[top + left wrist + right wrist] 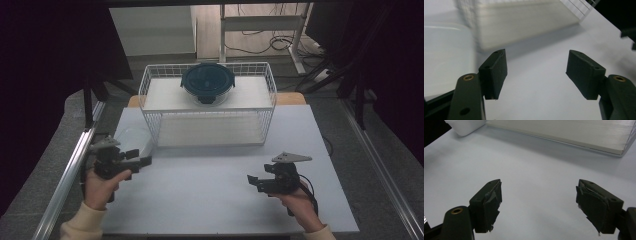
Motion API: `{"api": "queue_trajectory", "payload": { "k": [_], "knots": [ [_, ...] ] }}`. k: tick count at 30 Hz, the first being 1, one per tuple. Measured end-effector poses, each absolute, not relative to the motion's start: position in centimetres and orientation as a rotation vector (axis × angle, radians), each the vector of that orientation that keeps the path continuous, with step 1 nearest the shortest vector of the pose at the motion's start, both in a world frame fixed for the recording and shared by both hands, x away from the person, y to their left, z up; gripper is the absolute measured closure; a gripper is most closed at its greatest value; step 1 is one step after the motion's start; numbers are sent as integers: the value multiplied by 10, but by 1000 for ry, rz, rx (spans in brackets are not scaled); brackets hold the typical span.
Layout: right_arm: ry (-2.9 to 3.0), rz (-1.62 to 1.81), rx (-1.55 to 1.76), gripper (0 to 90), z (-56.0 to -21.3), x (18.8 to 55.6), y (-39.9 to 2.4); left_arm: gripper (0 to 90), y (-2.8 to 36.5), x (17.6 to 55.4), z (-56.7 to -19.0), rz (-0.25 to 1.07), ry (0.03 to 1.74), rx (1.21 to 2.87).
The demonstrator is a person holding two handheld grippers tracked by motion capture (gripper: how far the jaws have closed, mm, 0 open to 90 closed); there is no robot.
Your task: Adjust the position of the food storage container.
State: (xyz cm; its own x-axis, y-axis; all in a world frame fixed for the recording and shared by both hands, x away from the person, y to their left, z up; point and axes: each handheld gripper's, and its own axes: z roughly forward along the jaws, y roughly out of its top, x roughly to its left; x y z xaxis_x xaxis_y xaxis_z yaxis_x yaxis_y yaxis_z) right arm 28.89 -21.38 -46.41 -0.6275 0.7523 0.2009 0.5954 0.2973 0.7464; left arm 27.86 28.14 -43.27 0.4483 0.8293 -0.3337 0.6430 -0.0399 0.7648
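**Over the white worktop, both grippers spread and holding nothing**

At the near left of the worktop (pixel 210 200), the left hand (pixel 100 187) comes up from the bottom edge in a pale sleeve, wrapped round the body of the left gripper (pixel 145 161). That gripper points to the right and slightly away from the person, with its grey three-cornered plate on top. Its jaws are released: in the left gripper view the two black pads (pixel 495 72) stand well apart with bare worktop between them. Just beside it, on its far left side, lies a clear lid-like container (pixel 132 140), close to the jaws but not between them; in the left gripper view it shows as a pale rounded shape (pixel 446 55) at the left edge, blurred.

On the near right, the right hand (pixel 295 200) holds the right gripper (pixel 251 180) low over the worktop, pointing left toward the middle. Its jaws are also released, with nothing in them; the worn pads (pixel 491 205) are wide apart over plain white surface.

Farther back stands a white wire basket (pixel 207 117), well apart from both grippers. A round dark-lidded bowl (pixel 206 82) sits on its upper level near the middle. The right gripper view shows the basket's pale base board (pixel 574 135) ahead of the jaws, and the clear container's corner (pixel 465 127) at upper left.
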Motion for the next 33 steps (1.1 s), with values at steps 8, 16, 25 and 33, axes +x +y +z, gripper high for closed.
{"api": "queue_trajectory", "payload": {
  "k": [8,16,25,33],
  "knots": [
    [2380,1230,1245,206,-465,289,-213,396,325,327,-422,314,1396,1719],
    [2385,1219,1266,206,-469,291,-214,490,336,384,-438,249,1491,1741],
    [2393,1205,1277,206,-472,293,-215,741,327,428,-451,270,1544,1834],
    [2398,1196,1287,206,-475,294,-216,895,325,451,-468,218,1597,1858]
  ]
}}
